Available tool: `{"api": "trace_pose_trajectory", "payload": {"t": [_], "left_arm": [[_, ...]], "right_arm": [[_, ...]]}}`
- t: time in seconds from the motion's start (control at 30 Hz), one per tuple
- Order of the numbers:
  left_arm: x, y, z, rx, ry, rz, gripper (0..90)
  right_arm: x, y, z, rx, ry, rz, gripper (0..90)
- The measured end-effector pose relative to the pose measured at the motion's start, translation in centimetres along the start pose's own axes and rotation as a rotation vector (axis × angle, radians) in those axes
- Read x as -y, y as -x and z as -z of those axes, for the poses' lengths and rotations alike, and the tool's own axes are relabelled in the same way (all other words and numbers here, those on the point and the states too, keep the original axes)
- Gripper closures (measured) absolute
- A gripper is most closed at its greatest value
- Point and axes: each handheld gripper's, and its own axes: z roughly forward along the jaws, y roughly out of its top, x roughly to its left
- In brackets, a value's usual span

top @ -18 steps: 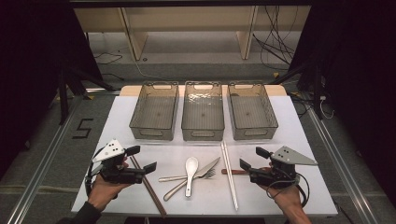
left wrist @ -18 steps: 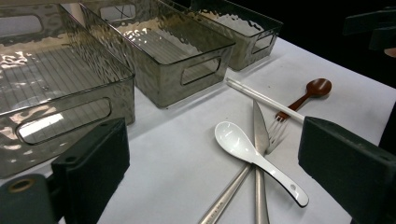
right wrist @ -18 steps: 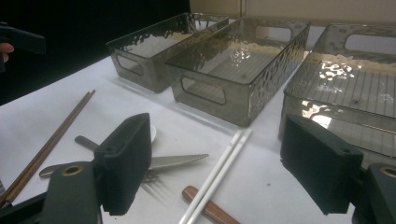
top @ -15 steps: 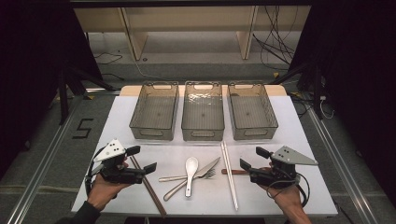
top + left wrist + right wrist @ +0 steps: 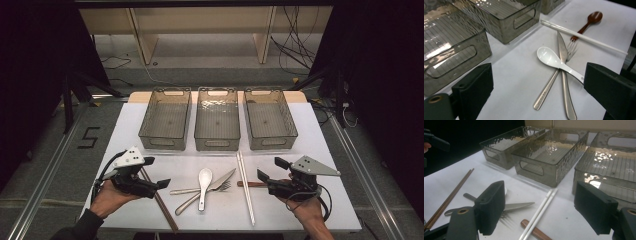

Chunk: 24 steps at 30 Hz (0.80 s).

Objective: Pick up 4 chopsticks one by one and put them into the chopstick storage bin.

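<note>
Both grippers rest low on the bench (image 5: 320, 150), fingers apart and empty: left gripper (image 5: 156, 172) beside the brown chopsticks (image 5: 159, 200), right gripper (image 5: 269, 169) at the wooden spoon (image 5: 247, 184), probably next pick. Three empty bins (image 5: 217, 142) behind suggest sorting.

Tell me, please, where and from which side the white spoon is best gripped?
Probably the handle's lower half. The white spoon lies flat, its bowl pointing toward the bins and its handle crossing the knife and fork, so that end sits slightly raised. Come from above, jaws across the narrow handle; the left gripper is open nearby.
</note>
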Motion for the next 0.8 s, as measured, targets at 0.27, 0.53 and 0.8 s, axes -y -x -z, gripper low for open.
{"api": "trace_pose_trajectory", "payload": {"t": [0.27, 0.53, 0.8], "left_arm": [[-0.4, -0.3, -0.5, 0.013, -0.129, -0.098, 8.6], [0.0, -0.8, -0.6, 0.041, -0.213, -0.144, 9.6], [1.2, -0.8, -1.4, 0.072, -0.348, -0.204, 12.3]], "right_arm": [[0.0, 0.0, 0.0, -0.005, -0.007, -0.003, 25.9], [-0.1, 0.0, -0.1, -0.006, -0.016, -0.008, 26.1], [-0.1, 0.0, -0.2, -0.008, -0.027, -0.003, 26.1]]}}
